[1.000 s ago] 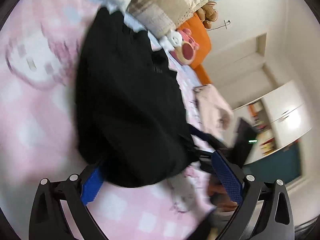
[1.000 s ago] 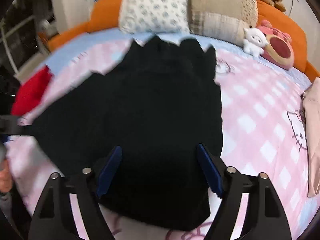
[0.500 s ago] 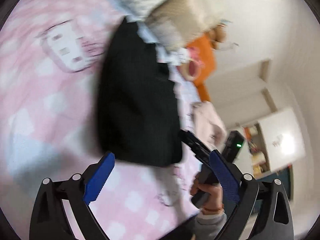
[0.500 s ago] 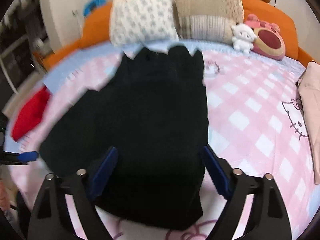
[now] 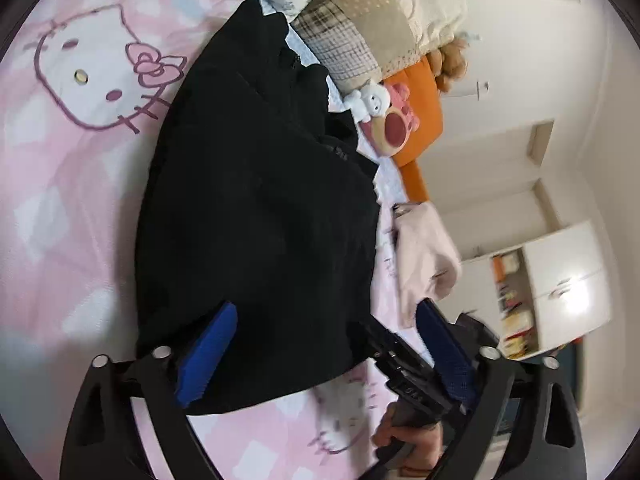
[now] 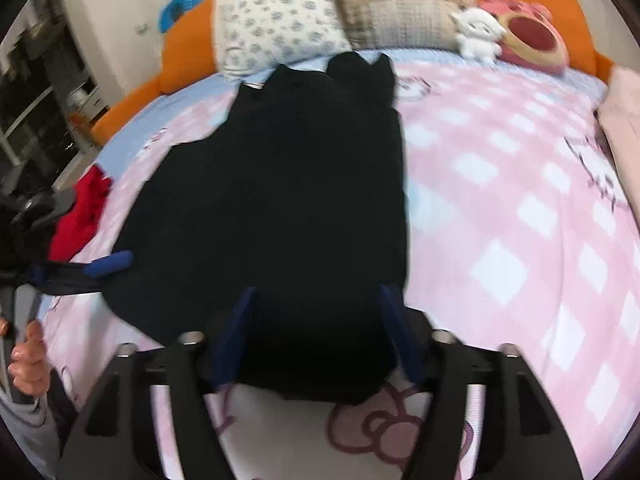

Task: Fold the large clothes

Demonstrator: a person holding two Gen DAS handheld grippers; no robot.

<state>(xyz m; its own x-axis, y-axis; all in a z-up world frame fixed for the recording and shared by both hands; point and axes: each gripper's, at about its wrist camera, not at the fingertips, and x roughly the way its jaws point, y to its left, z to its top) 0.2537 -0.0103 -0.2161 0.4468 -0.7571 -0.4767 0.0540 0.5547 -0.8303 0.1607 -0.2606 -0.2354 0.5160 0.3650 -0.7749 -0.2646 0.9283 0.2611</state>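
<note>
Black garment: folds unreadable, near hem hidden behind right gripper. Pink garment: cut off at frame edge. Shelf contents: blurred, unidentifiable.

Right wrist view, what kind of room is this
Most likely a bedroom. A bed with a pink checked cartoon-cat sheet fills the view, pillows and plush toys line its orange headboard, and a black garment lies spread on it.
</note>
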